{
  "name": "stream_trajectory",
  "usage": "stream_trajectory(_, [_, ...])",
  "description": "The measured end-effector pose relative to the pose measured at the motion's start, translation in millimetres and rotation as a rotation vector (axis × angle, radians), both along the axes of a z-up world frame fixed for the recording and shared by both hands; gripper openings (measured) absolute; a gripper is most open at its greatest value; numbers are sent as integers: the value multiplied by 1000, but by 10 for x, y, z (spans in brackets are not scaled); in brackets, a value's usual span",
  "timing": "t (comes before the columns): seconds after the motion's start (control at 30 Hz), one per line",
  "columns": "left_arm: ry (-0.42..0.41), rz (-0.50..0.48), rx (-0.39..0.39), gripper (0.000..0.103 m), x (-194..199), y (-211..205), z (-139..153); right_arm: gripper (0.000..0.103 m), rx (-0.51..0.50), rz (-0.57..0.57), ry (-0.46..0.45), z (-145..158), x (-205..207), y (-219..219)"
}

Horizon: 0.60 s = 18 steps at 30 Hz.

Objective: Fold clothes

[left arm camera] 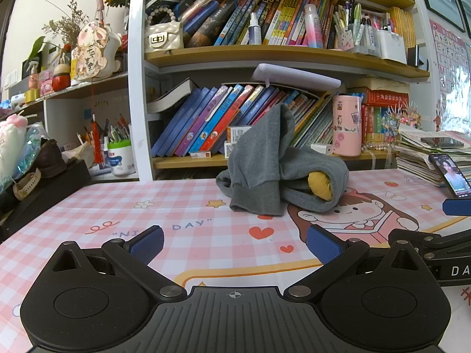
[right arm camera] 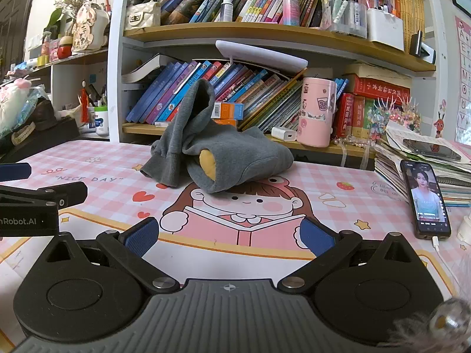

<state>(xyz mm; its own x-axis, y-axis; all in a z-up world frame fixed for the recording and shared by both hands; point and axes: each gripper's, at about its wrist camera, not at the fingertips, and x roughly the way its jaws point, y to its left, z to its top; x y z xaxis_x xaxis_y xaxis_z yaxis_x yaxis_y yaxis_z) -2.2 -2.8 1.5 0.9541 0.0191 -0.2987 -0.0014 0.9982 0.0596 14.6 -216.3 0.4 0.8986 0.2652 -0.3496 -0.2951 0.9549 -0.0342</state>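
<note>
Both grippers sit low over the surface (left arm camera: 88, 194), a pink checked mat with a cartoon girl printed on it. Left gripper (left arm camera: 235, 244): fingers spread wide, nothing between the blue pads (left arm camera: 147, 244). Right gripper (right arm camera: 228, 235): fingers likewise released and empty; its body also shows at the right edge of the left wrist view, and the left gripper's body at the left edge of the right wrist view, so the two lie side by side. The grey garment (left arm camera: 265, 170) lies crumpled in a heap at the far side of the surface, well apart from both grippers, against the foot of the bookshelf (left arm camera: 282, 56); one part rises in a peak in front of the leaning books (left arm camera: 206, 117), and a yellow patch (right arm camera: 207, 161) shows in an opening at its front. Which kind of garment it is cannot be told from the heap. Just right of it on the lower shelf stand a pink cup (right arm camera: 316, 111) and a white charger (right arm camera: 284, 133). A phone (right arm camera: 425, 200) with a lit screen leans against a stack of papers (right arm camera: 424, 150) at the right, a cable plugged in at its bottom. A pen pot (left arm camera: 119, 156) and dark clutter crowd the left edge. A blurred furry object cuts into the lower right corner of the right wrist view.
</note>
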Motion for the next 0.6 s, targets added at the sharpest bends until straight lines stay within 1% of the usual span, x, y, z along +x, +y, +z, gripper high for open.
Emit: stream_trajectory(0.6, [3,-1,-3,103,6,6,1,103,-1,1,3,-2,1,11])
